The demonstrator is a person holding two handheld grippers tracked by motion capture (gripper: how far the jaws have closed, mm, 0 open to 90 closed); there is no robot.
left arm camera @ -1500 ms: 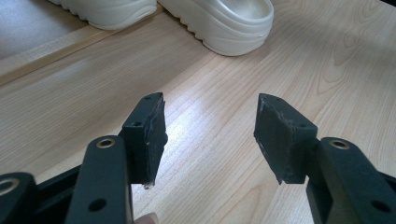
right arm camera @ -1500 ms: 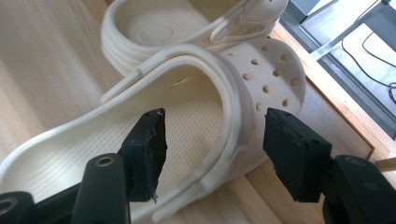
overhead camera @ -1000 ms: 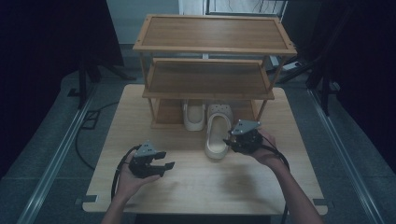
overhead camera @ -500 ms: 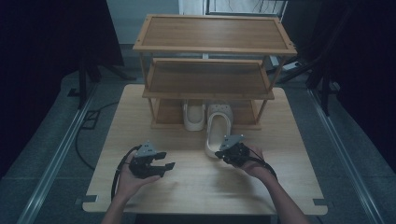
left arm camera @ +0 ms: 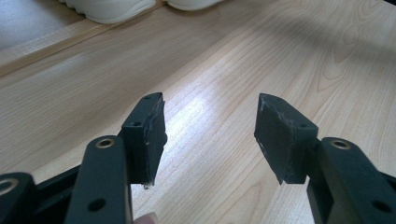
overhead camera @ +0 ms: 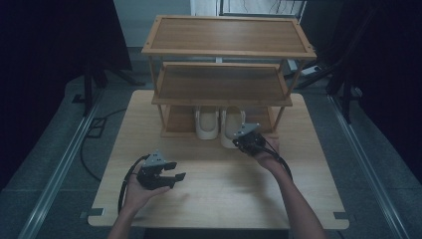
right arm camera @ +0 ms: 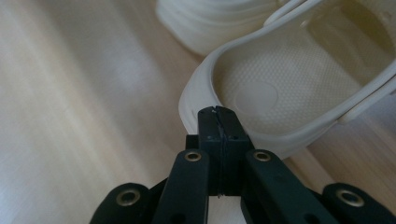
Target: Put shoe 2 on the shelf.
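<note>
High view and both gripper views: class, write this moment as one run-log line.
left gripper: open, above table | right gripper: shut, at heel rim of right clog | left clog: under shoe rack

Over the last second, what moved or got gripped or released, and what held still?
The right gripper pulled back toward the person, then pushed forward to the right-hand shoe's heel; its fingers are shut, holding nothing. That shoe slid back beside the left shoe. The left gripper stayed open.
</note>
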